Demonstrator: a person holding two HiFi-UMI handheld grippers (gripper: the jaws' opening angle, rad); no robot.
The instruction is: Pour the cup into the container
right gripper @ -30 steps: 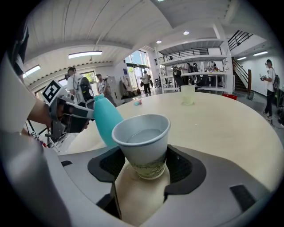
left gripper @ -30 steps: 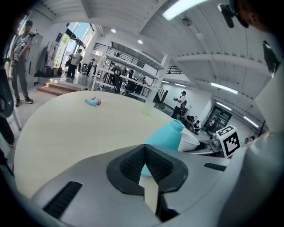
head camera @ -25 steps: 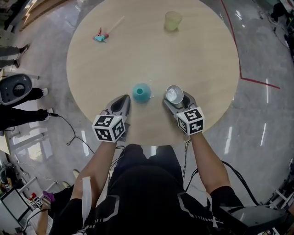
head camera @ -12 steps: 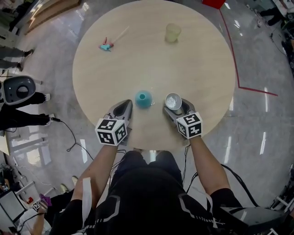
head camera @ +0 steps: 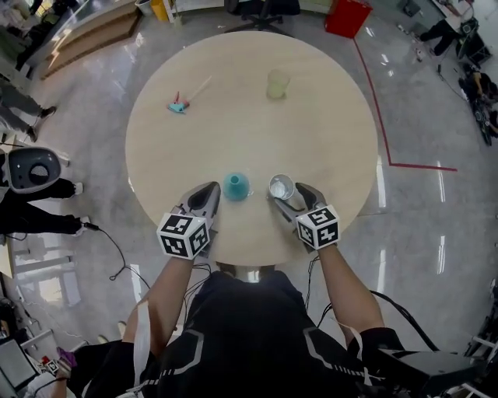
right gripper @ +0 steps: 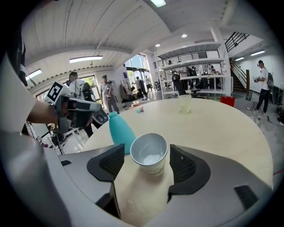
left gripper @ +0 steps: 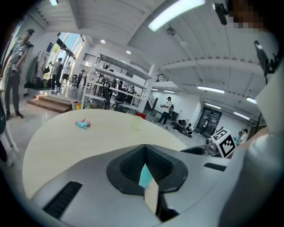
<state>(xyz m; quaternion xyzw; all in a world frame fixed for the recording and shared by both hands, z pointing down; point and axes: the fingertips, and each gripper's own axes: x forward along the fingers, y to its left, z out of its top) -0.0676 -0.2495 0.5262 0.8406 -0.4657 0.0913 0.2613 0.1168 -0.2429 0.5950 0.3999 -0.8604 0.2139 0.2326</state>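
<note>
A white paper cup (head camera: 281,186) with a little white stuff at its bottom stands upright on the round table (head camera: 311,132) near the front edge. My right gripper (head camera: 285,193) is open, with one jaw on each side of the cup (right gripper: 150,154); a thin gap shows on the left side. The teal flask-shaped container (head camera: 236,186) stands just left of the cup (right gripper: 119,129). My left gripper (head camera: 211,189) is left of the container, shut and holding nothing. In the left gripper view only a teal sliver (left gripper: 144,174) shows between its jaws.
A pale yellow translucent cup (head camera: 277,84) stands at the table's far side. A small teal and pink object with a stick (head camera: 179,105) lies far left. A red bin (head camera: 347,15) and people stand on the glossy floor around the table.
The head view has pulled back, so the table looks smaller and lower. Both grippers, the cup and the container keep about the same places relative to each other.
</note>
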